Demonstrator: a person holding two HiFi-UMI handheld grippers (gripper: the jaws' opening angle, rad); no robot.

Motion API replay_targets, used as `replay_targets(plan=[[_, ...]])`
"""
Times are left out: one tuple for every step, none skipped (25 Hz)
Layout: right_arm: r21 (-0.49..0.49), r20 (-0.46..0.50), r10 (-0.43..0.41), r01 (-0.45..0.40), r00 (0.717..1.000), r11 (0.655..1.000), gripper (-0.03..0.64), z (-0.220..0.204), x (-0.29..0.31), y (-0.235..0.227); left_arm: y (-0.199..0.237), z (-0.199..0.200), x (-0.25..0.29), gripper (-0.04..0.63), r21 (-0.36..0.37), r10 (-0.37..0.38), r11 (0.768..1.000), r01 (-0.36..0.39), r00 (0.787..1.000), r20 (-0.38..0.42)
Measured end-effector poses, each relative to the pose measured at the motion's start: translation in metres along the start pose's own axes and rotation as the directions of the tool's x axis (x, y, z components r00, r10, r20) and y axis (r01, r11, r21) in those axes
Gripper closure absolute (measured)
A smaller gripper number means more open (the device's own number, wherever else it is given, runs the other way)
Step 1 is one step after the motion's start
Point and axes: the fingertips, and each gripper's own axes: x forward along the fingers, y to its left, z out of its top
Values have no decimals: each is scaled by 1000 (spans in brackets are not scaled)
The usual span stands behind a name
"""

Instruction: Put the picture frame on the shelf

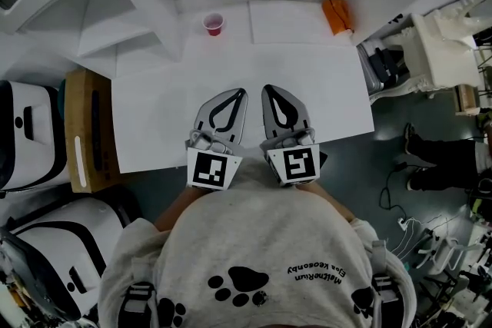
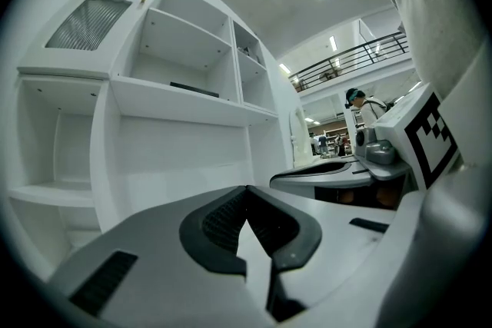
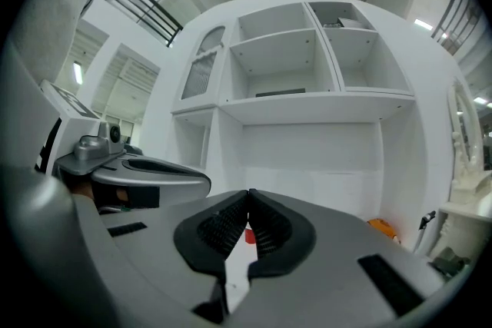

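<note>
Both grippers hover side by side over the near edge of the white table (image 1: 154, 127), pointing at the white shelf unit (image 1: 146, 4). My left gripper (image 1: 241, 93) is shut with nothing in it, its tips touching (image 2: 247, 187). Beside it the right gripper (image 1: 266, 88) is also shut and empty (image 3: 248, 193). A flat white rectangular panel (image 1: 296, 21) lies at the back of the table; I cannot tell if it is the frame. A thin dark flat thing (image 3: 280, 93) lies in a middle shelf compartment (image 2: 194, 89).
A red cup (image 1: 214, 23) stands at the back of the table, seen past the right jaws (image 3: 249, 236). An orange object (image 1: 336, 14) lies at the back right (image 3: 382, 226). A wooden stand (image 1: 84, 127) and white cases (image 1: 31, 134) flank the left side. A person's legs (image 1: 438, 157) show on the right.
</note>
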Motion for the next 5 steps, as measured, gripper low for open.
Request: replay_targets(plan=[[10, 8, -5, 5, 1000, 1000, 583, 3, 1, 0, 0, 0, 1, 575, -3, -2, 1000, 2, 1000, 1], [19, 19, -9, 8, 1000, 1000, 583, 6, 2, -1, 0, 0, 2, 575, -6, -4, 1000, 4, 1000, 2], [25, 25, -12, 11, 1000, 1000, 583, 7, 3, -1, 0, 0, 3, 575, -7, -7, 1000, 7, 1000, 2], [30, 25, -14, 14, 1000, 999, 583, 7, 3, -2, -1, 0, 4, 575, -9, -9, 1000, 9, 1000, 1], [36, 23, -17, 16, 1000, 999, 583, 7, 4, -2, -1, -1, 5, 575, -10, -12, 1000, 12, 1000, 1]])
